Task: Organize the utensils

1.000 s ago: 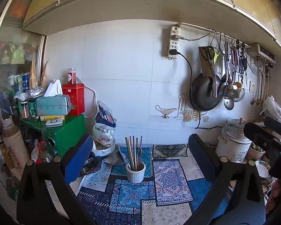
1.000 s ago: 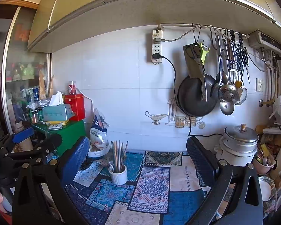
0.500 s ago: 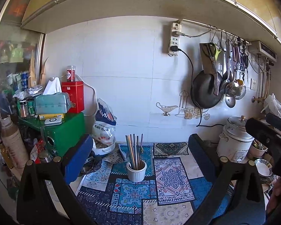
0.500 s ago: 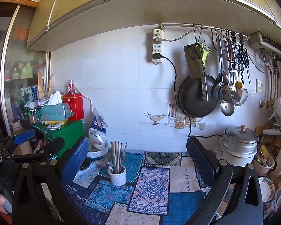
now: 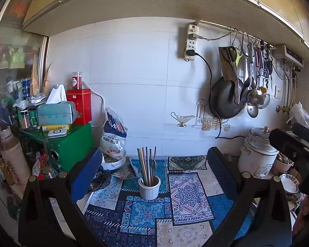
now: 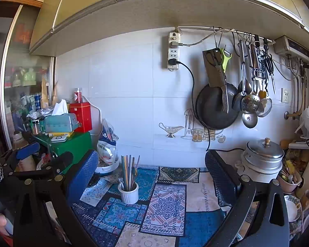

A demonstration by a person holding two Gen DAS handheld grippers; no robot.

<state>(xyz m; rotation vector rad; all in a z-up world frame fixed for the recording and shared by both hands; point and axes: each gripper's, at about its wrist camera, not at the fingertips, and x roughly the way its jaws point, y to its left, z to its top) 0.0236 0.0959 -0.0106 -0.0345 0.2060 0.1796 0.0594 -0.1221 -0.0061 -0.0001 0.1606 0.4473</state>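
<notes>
Two hand-held grippers, both spread, nothing held.
Left hand-held gripper [image 5: 153,173] and right hand-held gripper [image 6: 151,171]: white cup [image 5: 149,187] of chopsticks [image 5: 147,165] stands ahead between fingers, on patterned surface [image 5: 187,197].

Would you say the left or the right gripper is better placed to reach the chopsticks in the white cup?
Left, probably. The cup with chopsticks sits centred between its open jaws; in the right view it lies off toward the left jaw. Both grippers are empty.
</notes>
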